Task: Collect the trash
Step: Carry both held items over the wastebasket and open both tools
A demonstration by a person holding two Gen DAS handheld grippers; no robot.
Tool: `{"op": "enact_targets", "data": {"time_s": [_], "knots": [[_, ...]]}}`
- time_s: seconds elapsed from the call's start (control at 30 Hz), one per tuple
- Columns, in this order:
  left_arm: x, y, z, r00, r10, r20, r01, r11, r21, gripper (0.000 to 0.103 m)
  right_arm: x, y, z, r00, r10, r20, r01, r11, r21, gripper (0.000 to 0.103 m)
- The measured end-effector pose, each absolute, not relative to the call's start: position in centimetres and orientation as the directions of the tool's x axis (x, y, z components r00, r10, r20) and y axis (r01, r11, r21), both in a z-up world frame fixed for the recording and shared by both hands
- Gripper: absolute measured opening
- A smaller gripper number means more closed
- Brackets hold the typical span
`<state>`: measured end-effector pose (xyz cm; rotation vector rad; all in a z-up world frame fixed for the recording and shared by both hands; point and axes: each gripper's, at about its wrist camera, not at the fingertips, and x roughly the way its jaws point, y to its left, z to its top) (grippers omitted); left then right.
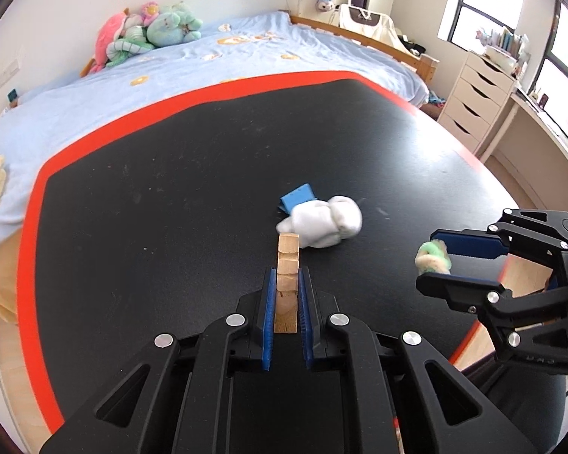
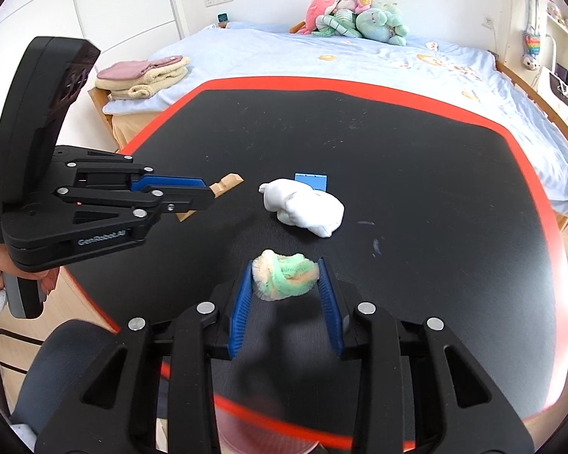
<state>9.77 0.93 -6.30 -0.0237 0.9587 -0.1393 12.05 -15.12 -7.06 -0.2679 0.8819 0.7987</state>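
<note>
With the left gripper clamping a wooden clothespin and the right gripper pinching a green-orange scrunchie, the white wad is lying on the tabletop just beyond both, nearer the left.

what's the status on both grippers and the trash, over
Left gripper shut on wooden clothespin. Right gripper shut on green-and-peach scrunchie. White wad and blue card on table. Nothing in the way.

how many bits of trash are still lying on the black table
2: a white crumpled wad near the table's middle, and a blue card right behind it, partly hidden by the wad. Anything smaller underneath can't be seen.
</note>
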Motion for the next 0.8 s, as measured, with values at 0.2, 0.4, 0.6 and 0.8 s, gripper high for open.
{"op": "enact_targets", "data": {"time_s": [0.2,0.4,0.6,0.8], "knots": [[6.7,-1.0,-4.3,0.583,-0.168,-0.795,0.154,0.984,-0.094,0.012,9.6,-17.3,-5.2,0.392,0.512,-0.765,-0.712,0.695,0.100,0.034],[3.4,-3.0,-3.4,0.586,-0.210,-0.783,0.203,0.973,-0.109,0.012,6.1,-19.9,-3.7,0.410,0.520,-0.749,-0.708,0.699,0.097,0.034],[0.9,-4.5,-3.1,0.577,-0.247,-0.778,0.237,0.963,-0.131,0.012,3.4,-21.5,-3.2,0.415,0.517,-0.748,-0.703,0.704,0.096,0.034],[-1.4,-6.1,-3.4,0.561,-0.270,-0.782,0.268,0.954,-0.136,0.012,0.8,-23.0,-3.5,0.407,0.517,-0.753,-0.703,0.704,0.104,0.034]]}}
